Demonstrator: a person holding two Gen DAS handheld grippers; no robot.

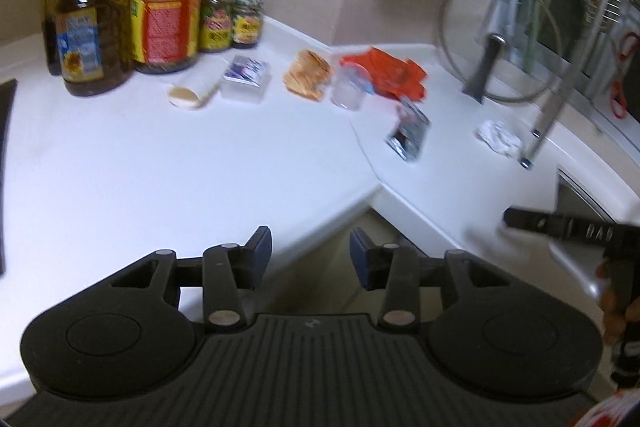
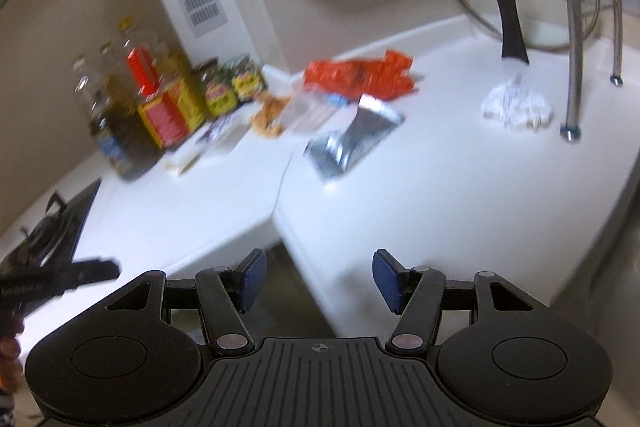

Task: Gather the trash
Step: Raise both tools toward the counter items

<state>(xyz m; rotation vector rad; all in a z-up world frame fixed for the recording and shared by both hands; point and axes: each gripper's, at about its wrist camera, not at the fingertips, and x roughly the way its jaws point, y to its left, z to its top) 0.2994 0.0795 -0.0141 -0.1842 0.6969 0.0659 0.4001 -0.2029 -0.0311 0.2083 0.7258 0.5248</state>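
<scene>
While both pairs of jaws stand apart with nothing between them, the left gripper [image 1: 310, 257] and the right gripper [image 2: 319, 281] hang over the front edge of the white counter [image 1: 160, 163]. Farther back lie the trash: a silver wrapper [image 2: 352, 139], a crumpled tissue [image 2: 516, 107], an orange bag [image 1: 384, 75], a plastic cup [image 1: 350, 89], near the oil bottles [image 1: 94, 27].

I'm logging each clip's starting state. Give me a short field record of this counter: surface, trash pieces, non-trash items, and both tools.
surface: white corner countertop
trash: crumpled orange-red plastic wrapper; silver foil pouch; crumpled white paper wad; clear plastic cup
non-trash: large oil bottles; two glass jars; glass pot lid
left tool: open, empty
right tool: open, empty
</scene>
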